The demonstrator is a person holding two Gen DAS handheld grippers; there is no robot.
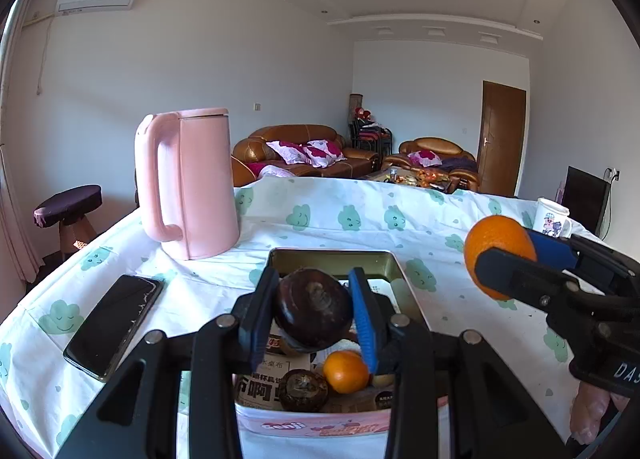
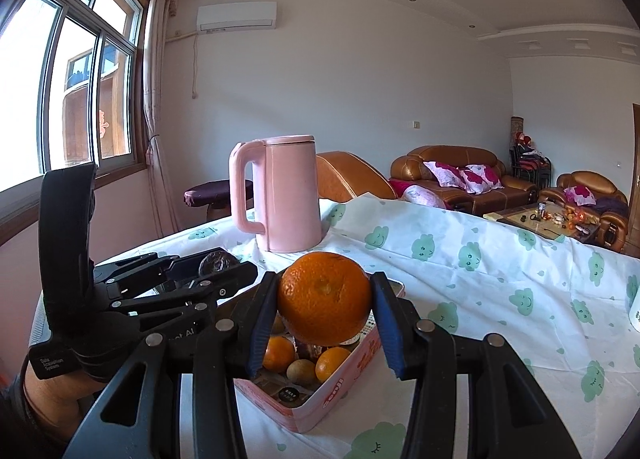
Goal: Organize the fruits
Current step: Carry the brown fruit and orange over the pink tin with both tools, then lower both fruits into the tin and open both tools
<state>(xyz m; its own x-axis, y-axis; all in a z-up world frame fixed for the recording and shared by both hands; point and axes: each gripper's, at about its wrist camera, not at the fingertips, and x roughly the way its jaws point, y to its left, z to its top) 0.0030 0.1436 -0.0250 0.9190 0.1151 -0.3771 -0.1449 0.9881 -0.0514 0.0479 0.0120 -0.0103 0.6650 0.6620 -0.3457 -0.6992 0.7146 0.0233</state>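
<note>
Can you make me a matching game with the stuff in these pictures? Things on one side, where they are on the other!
Things:
1. big orange
2. dark brown fruit
3. phone
4. pink kettle

Places:
A. lying flat on the tablecloth
B. held in the left tongs
C. standing upright on the table
D. held in the right tongs

Pairs: 1-D, 2-B, 3-A, 4-C

Left claw (image 2: 224, 279) housing reads "Data Acquisition System" — small print.
</note>
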